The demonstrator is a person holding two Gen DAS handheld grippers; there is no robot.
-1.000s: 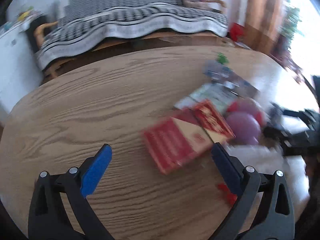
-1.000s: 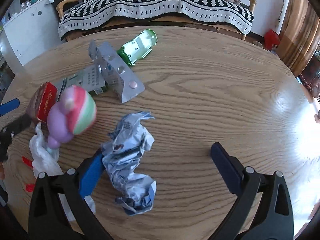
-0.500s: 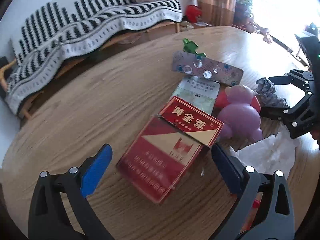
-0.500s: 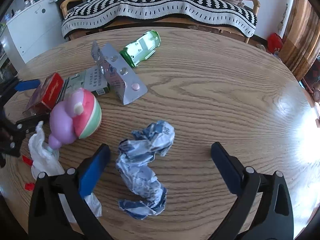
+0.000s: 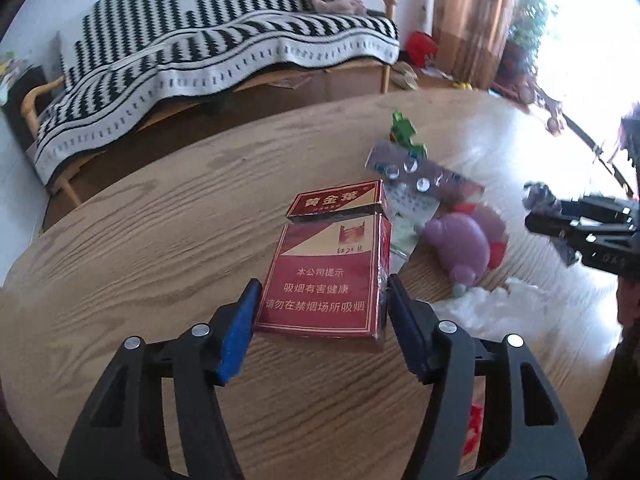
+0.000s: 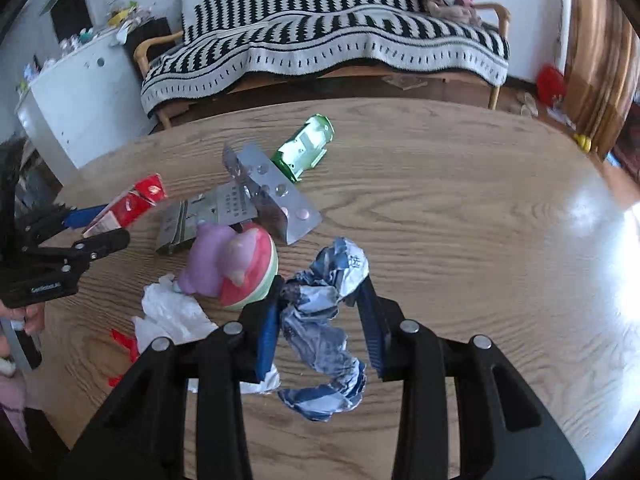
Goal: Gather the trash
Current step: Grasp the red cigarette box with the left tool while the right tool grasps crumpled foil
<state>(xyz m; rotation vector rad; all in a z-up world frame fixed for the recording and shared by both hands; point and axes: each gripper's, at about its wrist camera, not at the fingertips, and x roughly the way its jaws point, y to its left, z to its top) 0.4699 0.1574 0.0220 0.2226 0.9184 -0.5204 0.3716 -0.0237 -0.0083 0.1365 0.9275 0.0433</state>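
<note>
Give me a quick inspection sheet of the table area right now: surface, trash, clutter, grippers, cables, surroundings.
Surface: round wooden table, glare on its right side.
Job's things: red cigarette pack, lid ajar; crumpled blue-white wrapper; white tissue; pill blister sheet; leaflet; green carton; red scraps.
Clutter: purple and pink toy beside the tissue.
Grippers: left gripper closing, pack between its jaws; right gripper closing, pads on the wrapper.
Cables: nothing seen.
Surroundings: bench with striped blanket, white cabinet, curtain.
</note>
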